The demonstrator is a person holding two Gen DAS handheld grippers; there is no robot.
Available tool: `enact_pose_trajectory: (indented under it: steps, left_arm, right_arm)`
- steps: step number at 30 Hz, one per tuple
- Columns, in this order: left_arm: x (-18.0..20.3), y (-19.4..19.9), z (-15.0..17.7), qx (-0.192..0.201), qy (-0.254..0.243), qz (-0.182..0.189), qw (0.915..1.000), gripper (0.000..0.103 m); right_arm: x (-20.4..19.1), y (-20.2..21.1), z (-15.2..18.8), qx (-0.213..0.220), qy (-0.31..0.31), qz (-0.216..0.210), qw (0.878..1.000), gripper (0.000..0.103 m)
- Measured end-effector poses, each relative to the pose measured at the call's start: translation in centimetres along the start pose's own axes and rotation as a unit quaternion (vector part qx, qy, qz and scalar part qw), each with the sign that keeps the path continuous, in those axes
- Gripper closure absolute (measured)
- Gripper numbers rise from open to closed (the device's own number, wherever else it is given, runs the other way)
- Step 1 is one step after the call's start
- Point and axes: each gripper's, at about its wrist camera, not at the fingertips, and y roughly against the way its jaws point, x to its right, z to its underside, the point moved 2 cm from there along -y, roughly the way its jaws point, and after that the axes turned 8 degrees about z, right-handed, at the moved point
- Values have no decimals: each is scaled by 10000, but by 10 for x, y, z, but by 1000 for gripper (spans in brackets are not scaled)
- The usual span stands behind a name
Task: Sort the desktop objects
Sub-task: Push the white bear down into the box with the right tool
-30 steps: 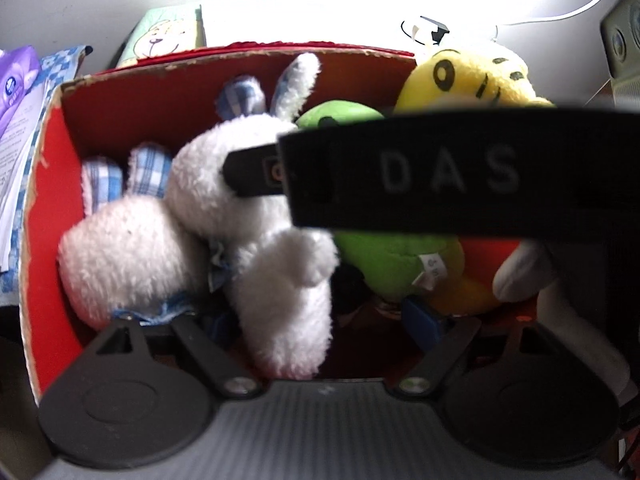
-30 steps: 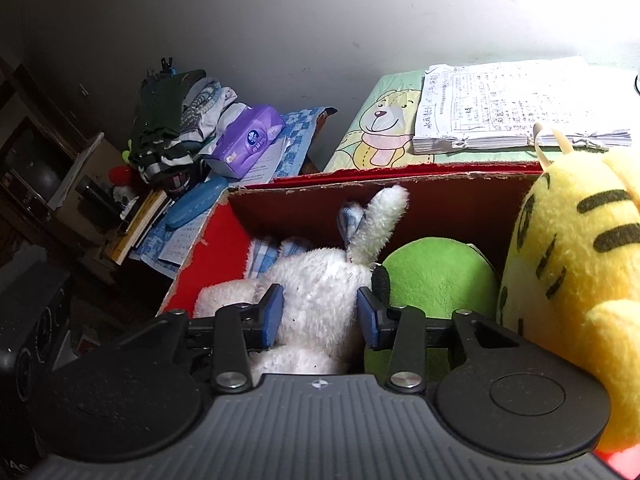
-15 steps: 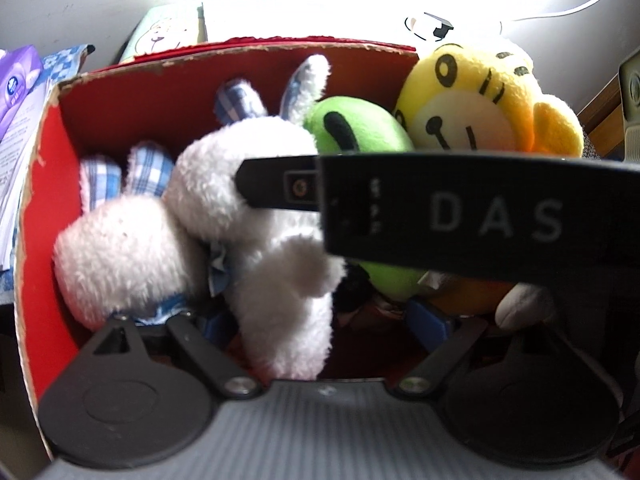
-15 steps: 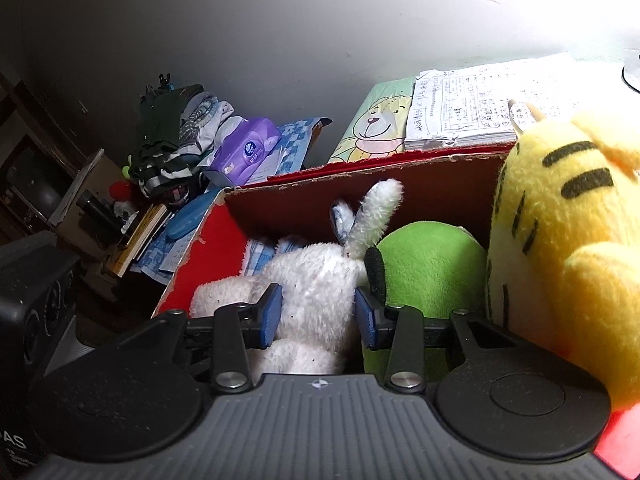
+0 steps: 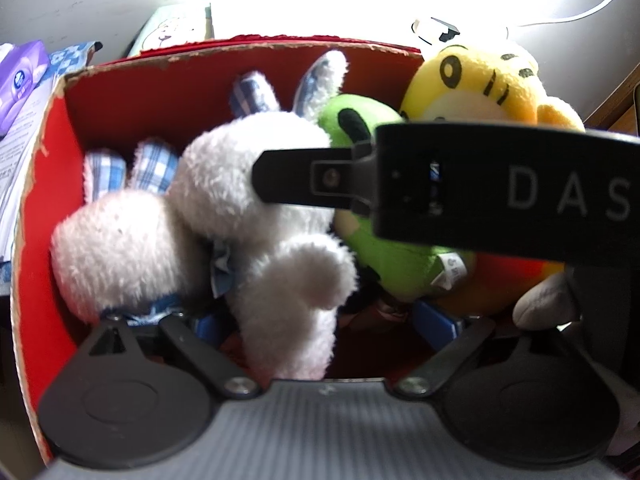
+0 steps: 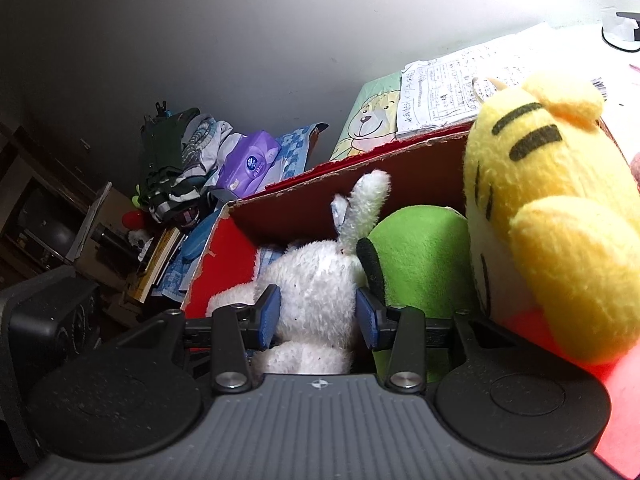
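A red cardboard box [image 5: 108,92] holds a white plush rabbit [image 5: 224,200] with blue checked ears, a green plush [image 5: 400,256] and a yellow tiger plush [image 5: 480,84]. My left gripper [image 5: 324,324] is open low inside the box, its blue pads [image 5: 436,320] either side of the rabbit's leg. My right gripper [image 6: 318,316] is open with its blue pads [image 6: 268,316] either side of the white rabbit [image 6: 316,288]; its black body crosses the left wrist view [image 5: 500,188]. The green plush [image 6: 424,256] and tiger [image 6: 548,208] sit to its right.
Left of the box lie a purple tissue pack [image 6: 250,162], folded clothes [image 6: 176,160] and books [image 6: 160,264]. Behind the box is a bear-printed green box [image 6: 368,124] with papers [image 6: 452,88] on top. A white cable [image 5: 592,0] runs at the back right.
The right gripper has drawn back to the right and lowered a little over the box; more of the tiger's face now shows in the left wrist view. The toys have stayed put.
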Motion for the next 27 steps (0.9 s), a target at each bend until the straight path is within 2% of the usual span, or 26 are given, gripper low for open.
enact_pose_trajectory:
  steps: [6,27]
  left_arm:
    - [-2,1,2,60,40,4,10000,6]
    - [-5,3,7,121,75,14,9999,1]
  right_arm:
    - [-5,0,4,89,238,113,9996,61]
    - [-5,5,11,105,375,141,9991,61]
